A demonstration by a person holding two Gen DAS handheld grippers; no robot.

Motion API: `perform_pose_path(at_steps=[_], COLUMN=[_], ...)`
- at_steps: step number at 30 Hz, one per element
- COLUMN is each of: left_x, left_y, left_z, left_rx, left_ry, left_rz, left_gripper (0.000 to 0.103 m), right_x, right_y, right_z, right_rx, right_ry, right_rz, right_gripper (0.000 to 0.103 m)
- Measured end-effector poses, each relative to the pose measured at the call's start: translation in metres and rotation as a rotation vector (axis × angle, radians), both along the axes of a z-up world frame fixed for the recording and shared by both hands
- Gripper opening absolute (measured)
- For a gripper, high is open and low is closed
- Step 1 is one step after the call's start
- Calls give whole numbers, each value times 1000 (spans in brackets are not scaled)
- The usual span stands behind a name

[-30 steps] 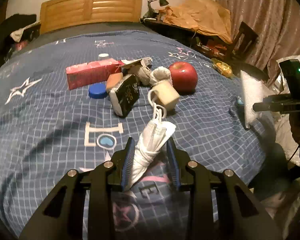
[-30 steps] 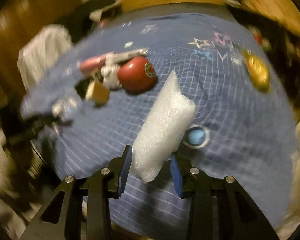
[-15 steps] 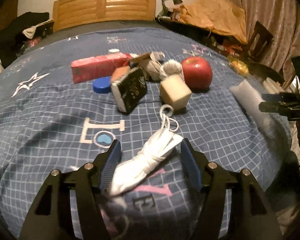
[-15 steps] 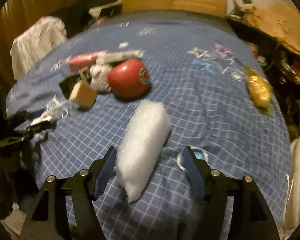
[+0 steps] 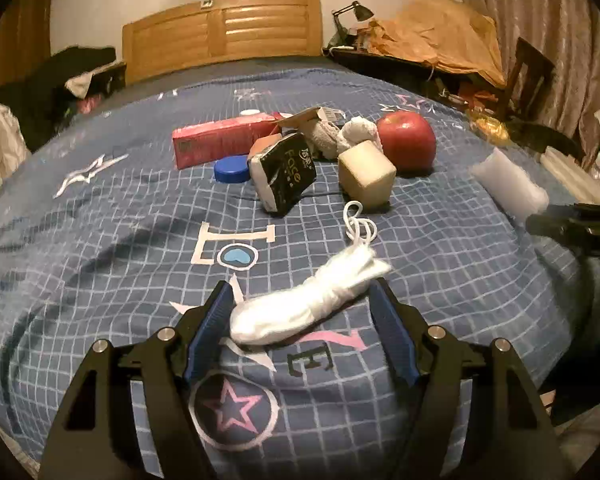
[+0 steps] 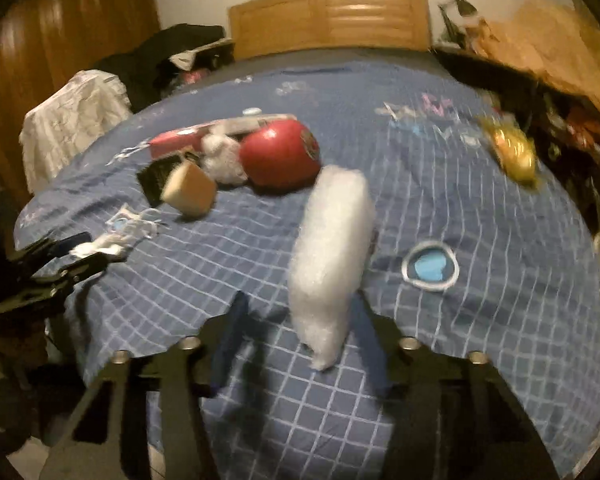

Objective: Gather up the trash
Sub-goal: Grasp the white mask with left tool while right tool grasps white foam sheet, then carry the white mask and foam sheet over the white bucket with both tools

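Note:
A crumpled white face mask point(image 5: 308, 300) lies on the blue checked bedspread point(image 5: 100, 240), between the wide-open jaws of my left gripper point(image 5: 300, 320). A white foam piece point(image 6: 332, 252) lies on the bed between the open jaws of my right gripper point(image 6: 296, 332); it also shows in the left wrist view point(image 5: 508, 188). The left gripper and mask point(image 6: 100, 246) show at the left of the right wrist view. Farther back lies a pile: red carton point(image 5: 220, 140), black tissue pack point(image 5: 284, 172), blue cap point(image 5: 231, 170), beige cube point(image 5: 366, 178), crumpled white tissue point(image 5: 356, 132).
A red apple point(image 5: 406, 140) sits by the pile. A gold wrapper point(image 6: 514, 152) lies at the bed's right edge. A wooden headboard point(image 5: 224, 36) stands behind. A cluttered desk with a lamp point(image 5: 356, 8) and a chair point(image 5: 528, 72) stand at right; clothes at left.
Both grippers have opened and let go: the mask and the foam piece, held a second ago, now lie on the bed. Both grippers have drawn back a little.

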State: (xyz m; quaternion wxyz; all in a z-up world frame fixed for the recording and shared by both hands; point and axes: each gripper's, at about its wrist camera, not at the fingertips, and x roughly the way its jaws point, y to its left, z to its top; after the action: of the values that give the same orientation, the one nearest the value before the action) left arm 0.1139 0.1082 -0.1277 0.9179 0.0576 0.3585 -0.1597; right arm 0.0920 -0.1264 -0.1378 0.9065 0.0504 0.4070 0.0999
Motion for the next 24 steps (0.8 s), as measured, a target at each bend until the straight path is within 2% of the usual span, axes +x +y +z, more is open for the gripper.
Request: perform_pose_path(at_steps=[1, 2, 3, 9, 13, 16, 18, 20, 22, 24], left_x=[1, 2, 3, 10, 20, 28, 33, 34, 29, 26], left_y=[0, 0, 0, 0, -2, -2, -3, -4, -9, -10], left_z=[-2, -5, -8, -1, 3, -1, -3, -6, -5, -4], left_rx=[9, 21, 27, 51, 121, 139, 133, 105, 100, 86], left_ry=[-3, 1, 4, -18, -38, -16, 7, 35, 35, 42], left_rz=[-2, -5, -9, -27, -86, -123, -150, -185, -194, -164], left_gripper=[68, 68, 68, 68, 68, 68, 60, 33, 20, 20], right_x=[0, 0, 1, 0, 0, 0, 0, 0, 0, -2], right_y=[-3, -8, -11, -15, -18, -21, -24, -26, -28, -27], right_z=[-1, 0, 0, -3, -2, -1, -2, -3, -4, -4], right_rx=[23, 45, 57, 90, 96, 98, 114, 135, 154, 155], right_ry=[-2, -4, -4, -10, -16, -39, -43, -48, -54, -64], right_rz=[-11, -22, -24, -25, -35, -41, -40, -40, -34, -23], right_gripper=[41, 32, 30, 30, 30, 31, 31, 31, 31, 29])
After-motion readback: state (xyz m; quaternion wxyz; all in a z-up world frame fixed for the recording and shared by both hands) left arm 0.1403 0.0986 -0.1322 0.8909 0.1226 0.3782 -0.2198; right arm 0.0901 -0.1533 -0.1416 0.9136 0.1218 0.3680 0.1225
